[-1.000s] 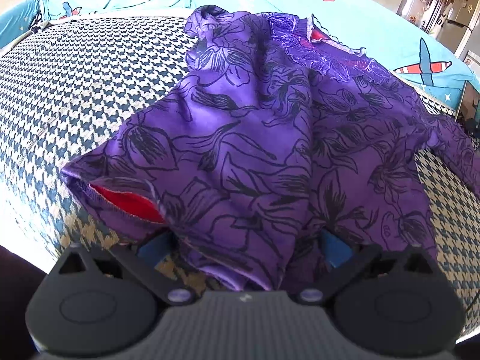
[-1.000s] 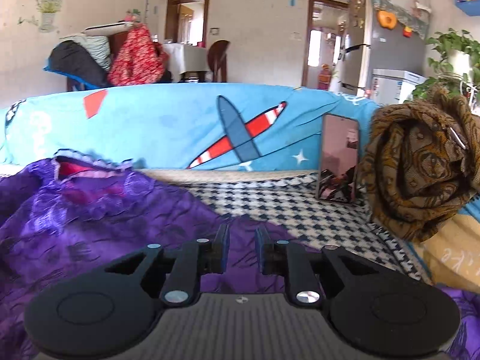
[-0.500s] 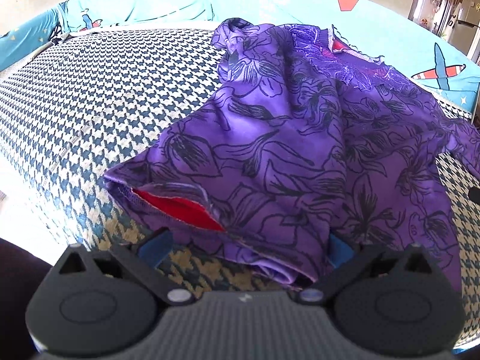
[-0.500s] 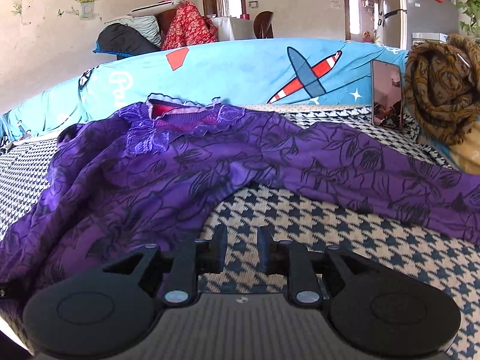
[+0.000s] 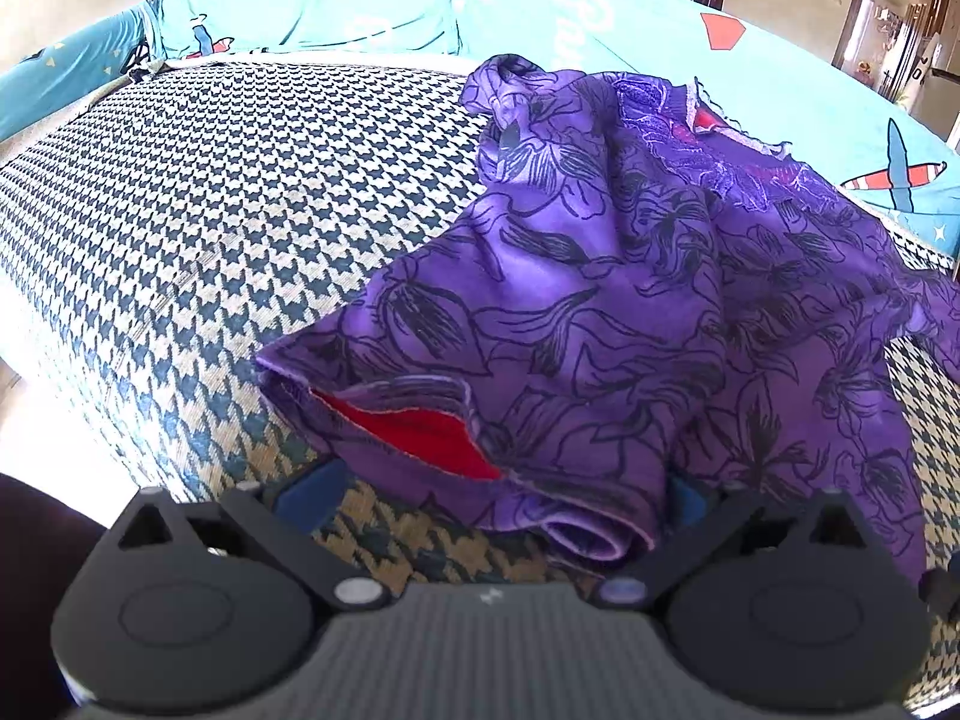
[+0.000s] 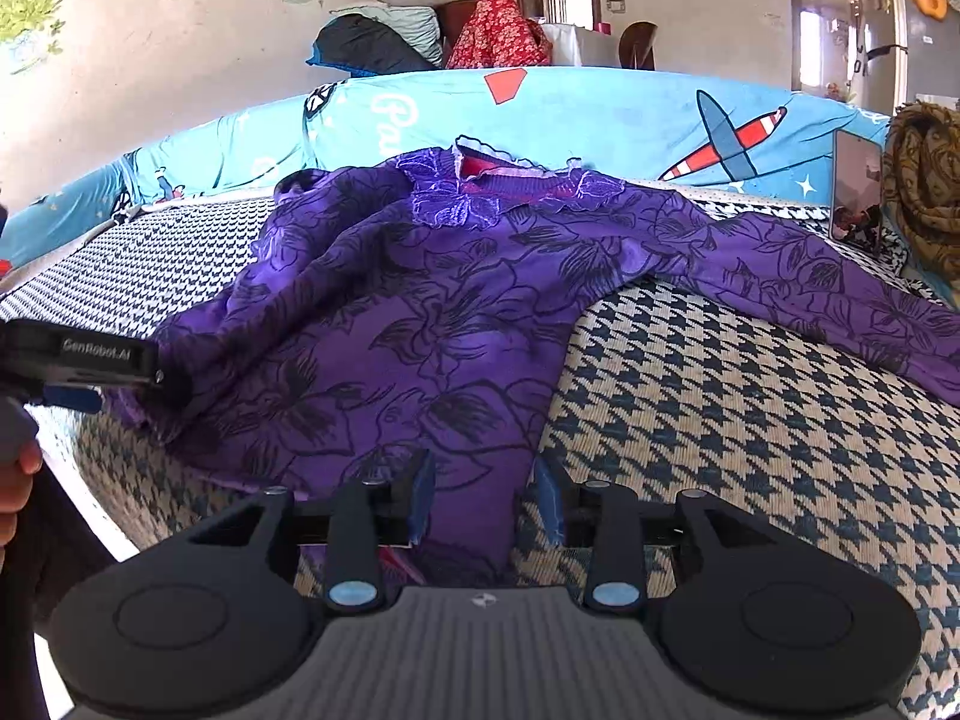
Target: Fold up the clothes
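Note:
A purple top (image 5: 600, 312) with black flower outlines and a red lining lies crumpled on the houndstooth sofa cover (image 5: 240, 210). Its near hem gapes, showing the red inside. My left gripper (image 5: 498, 495) is open wide, and the hem's folded edge lies loosely between its blue pads (image 5: 309, 492). In the right wrist view the top (image 6: 420, 312) spreads out with one sleeve (image 6: 840, 300) stretched to the right. My right gripper (image 6: 486, 498) sits at the near hem with its jaws opening. Cloth lies between the pads but is not pinched. The left gripper's finger (image 6: 78, 354) shows at the hem's left corner.
A blue sofa back (image 6: 600, 108) with aeroplane prints runs behind the top. A phone (image 6: 855, 186) leans against it beside a brown patterned bundle (image 6: 927, 180). More clothes (image 6: 420, 42) are piled behind the sofa. A person's hand (image 6: 15, 480) is at the left edge.
My right gripper swung left and down from facing the sofa back to the top's near hem, and its jaws widened. The left view shifted slightly, with its jaws still wide.

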